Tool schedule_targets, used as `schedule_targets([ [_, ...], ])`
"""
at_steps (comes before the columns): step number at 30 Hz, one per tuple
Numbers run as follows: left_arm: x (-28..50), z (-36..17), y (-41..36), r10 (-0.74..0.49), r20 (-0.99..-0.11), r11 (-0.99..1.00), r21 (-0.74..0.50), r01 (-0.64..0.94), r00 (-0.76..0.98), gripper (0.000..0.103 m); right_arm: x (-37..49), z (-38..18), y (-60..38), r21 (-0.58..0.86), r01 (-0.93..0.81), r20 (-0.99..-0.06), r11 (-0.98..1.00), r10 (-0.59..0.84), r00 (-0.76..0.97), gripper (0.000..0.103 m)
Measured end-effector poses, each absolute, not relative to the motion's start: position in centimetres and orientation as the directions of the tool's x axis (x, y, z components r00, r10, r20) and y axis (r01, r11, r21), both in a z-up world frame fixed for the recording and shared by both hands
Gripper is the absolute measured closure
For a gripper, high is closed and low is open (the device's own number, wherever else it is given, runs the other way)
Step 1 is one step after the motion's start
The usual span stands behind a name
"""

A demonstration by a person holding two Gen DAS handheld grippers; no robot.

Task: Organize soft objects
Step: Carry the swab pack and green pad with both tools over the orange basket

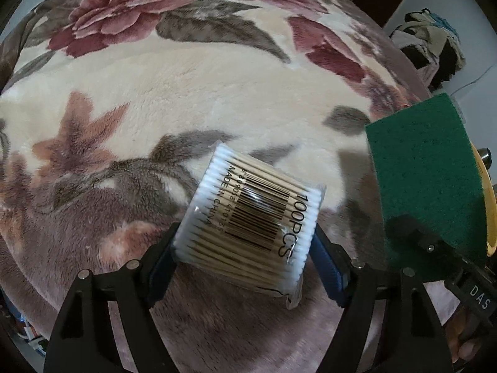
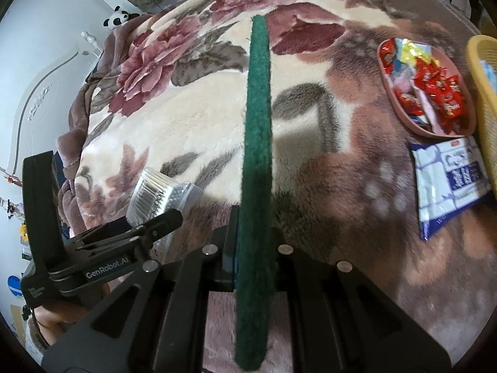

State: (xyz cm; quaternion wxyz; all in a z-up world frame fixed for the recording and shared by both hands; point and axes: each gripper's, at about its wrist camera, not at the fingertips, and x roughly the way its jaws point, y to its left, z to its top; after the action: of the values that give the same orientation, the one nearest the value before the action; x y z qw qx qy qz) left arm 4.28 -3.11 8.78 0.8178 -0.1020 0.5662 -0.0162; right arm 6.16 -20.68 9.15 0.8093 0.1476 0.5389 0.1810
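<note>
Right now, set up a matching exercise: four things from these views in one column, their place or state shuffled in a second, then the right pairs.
Things:
1. cotton swab pack
2. green scouring pad
3. pink tray
4. blue-and-white packet

Places or states:
A. lies flat on the blanket, beside the yellow basket
B. pinched edge-on in the right gripper
C. filled with red wrapped sweets
D. held between the fingers of the left gripper

Pairs: 1-D, 2-B, 3-C, 4-A
</note>
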Motion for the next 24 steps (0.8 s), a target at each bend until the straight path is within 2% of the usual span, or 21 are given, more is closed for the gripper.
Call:
schedule_targets([
  [24,-1.1,12.4,-12.0,-0.186,-0.908,0.983,-0.172,0.069,0.375,0.023,-2.2,12.3,-27.4,0.468,-0.063,-0.765,0.882,0.44,0.471,0.095],
])
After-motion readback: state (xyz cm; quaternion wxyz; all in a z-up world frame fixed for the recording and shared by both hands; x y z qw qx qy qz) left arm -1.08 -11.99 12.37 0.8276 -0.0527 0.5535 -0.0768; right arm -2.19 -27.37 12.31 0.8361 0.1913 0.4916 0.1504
